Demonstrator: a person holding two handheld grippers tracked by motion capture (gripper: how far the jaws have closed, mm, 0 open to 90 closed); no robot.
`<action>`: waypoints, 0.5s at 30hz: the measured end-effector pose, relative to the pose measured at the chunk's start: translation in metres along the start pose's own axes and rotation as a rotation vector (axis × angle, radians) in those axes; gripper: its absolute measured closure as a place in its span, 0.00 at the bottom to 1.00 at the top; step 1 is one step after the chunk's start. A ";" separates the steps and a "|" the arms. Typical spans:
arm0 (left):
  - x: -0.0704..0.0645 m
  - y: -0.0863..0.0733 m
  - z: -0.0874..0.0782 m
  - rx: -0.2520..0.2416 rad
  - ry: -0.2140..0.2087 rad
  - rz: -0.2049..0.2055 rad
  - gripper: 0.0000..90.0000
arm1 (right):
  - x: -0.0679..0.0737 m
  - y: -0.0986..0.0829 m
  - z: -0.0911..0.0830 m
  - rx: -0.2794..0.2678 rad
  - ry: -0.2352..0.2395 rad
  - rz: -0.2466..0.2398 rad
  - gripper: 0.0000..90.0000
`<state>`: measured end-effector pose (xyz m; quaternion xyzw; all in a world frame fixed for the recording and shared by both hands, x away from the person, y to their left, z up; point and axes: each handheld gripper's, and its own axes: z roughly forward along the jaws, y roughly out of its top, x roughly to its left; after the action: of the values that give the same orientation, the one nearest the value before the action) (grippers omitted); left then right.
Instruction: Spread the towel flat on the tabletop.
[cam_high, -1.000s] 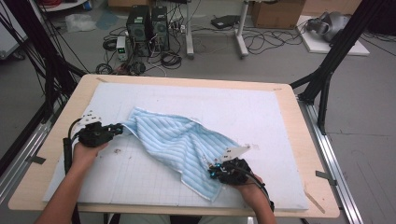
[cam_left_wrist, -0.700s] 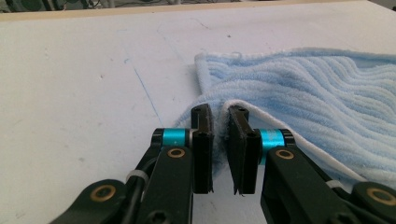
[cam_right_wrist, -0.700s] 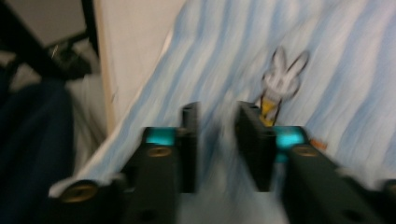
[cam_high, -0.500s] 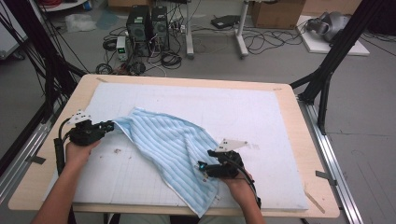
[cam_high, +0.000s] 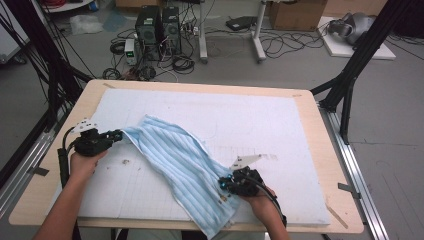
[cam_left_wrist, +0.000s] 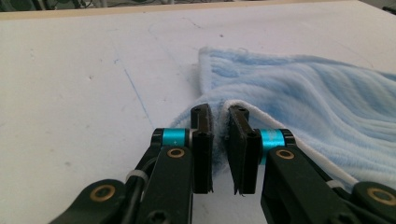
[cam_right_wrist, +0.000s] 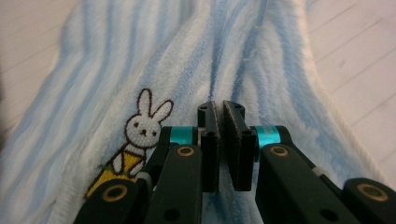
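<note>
A light blue striped towel (cam_high: 180, 160) lies slantwise on the white mat (cam_high: 250, 115), its lower end hanging over the table's front edge. My left gripper (cam_high: 119, 134) is at the towel's upper left corner. In the left gripper view the left gripper (cam_left_wrist: 219, 116) is shut on the white-trimmed edge of the towel (cam_left_wrist: 303, 93). My right gripper (cam_high: 223, 184) is at the towel's lower right side. In the right gripper view the right gripper (cam_right_wrist: 219, 109) is pinched on a raised fold of the towel (cam_right_wrist: 187, 56), next to an embroidered rabbit (cam_right_wrist: 140, 130).
The mat covers most of a wooden table (cam_high: 332, 150). Black frame legs (cam_high: 350, 85) stand at both sides. Computer towers (cam_high: 157, 25) and cables sit on the floor beyond the far edge. Bare mat lies right of and behind the towel.
Both grippers have shifted left with the towel. The towel is drawn out longer and narrower, with its lower end now over the front edge.
</note>
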<state>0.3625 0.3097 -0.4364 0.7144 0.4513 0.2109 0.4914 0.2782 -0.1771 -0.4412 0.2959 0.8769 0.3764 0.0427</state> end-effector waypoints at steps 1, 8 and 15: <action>-0.001 0.000 0.000 0.001 -0.003 0.004 0.89 | 0.003 -0.005 -0.005 0.006 0.020 -0.006 0.95; -0.006 0.001 0.004 0.005 -0.009 0.018 0.89 | 0.021 -0.011 -0.024 0.033 0.060 -0.031 0.72; -0.006 0.001 0.005 0.004 -0.015 0.011 0.88 | 0.002 0.045 0.006 -0.131 -0.050 -0.026 0.58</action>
<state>0.3632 0.3021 -0.4367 0.7193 0.4442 0.2071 0.4924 0.3004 -0.1481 -0.4148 0.2904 0.8527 0.4251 0.0886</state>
